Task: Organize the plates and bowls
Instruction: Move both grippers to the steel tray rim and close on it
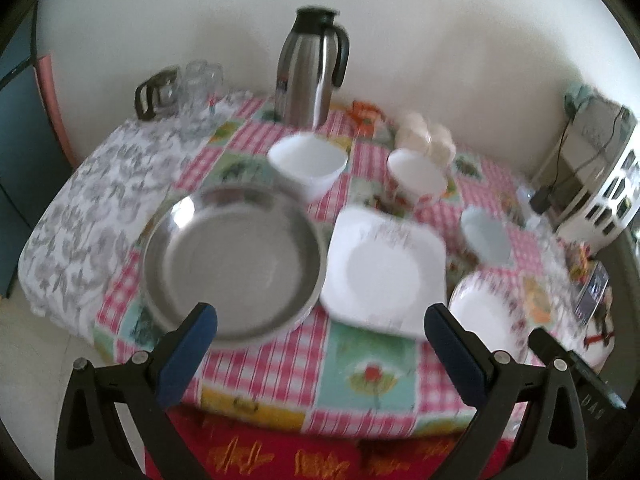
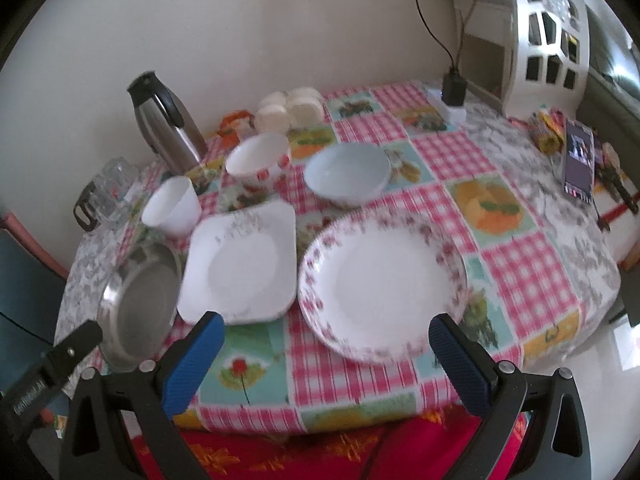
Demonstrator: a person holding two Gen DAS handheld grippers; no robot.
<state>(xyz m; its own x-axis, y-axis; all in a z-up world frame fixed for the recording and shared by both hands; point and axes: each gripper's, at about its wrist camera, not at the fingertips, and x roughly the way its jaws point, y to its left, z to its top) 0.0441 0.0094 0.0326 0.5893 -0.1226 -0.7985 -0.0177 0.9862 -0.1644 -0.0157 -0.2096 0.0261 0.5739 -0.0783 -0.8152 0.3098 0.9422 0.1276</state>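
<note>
A round steel plate (image 1: 236, 264) (image 2: 140, 304) lies at the table's front left. Beside it sits a square white plate (image 1: 384, 272) (image 2: 240, 264), and right of that a round floral-rimmed plate (image 1: 488, 312) (image 2: 380, 284). Behind them stand a plain white bowl (image 1: 308, 168) (image 2: 172, 206), a white bowl with red print (image 1: 416, 180) (image 2: 258, 162) and a pale blue bowl (image 1: 486, 236) (image 2: 346, 174). My left gripper (image 1: 320, 332) hovers open over the front edge, facing the steel and square plates. My right gripper (image 2: 326, 340) hovers open before the floral plate.
A steel thermos jug (image 1: 312, 68) (image 2: 168, 128) stands at the back, with glass mugs (image 1: 196, 80) left of it and stacked cups (image 2: 290, 108) near the wall. A phone (image 2: 578, 160) and a white rack (image 2: 548, 32) occupy the right side. The chequered tablecloth (image 2: 520, 264) covers the table.
</note>
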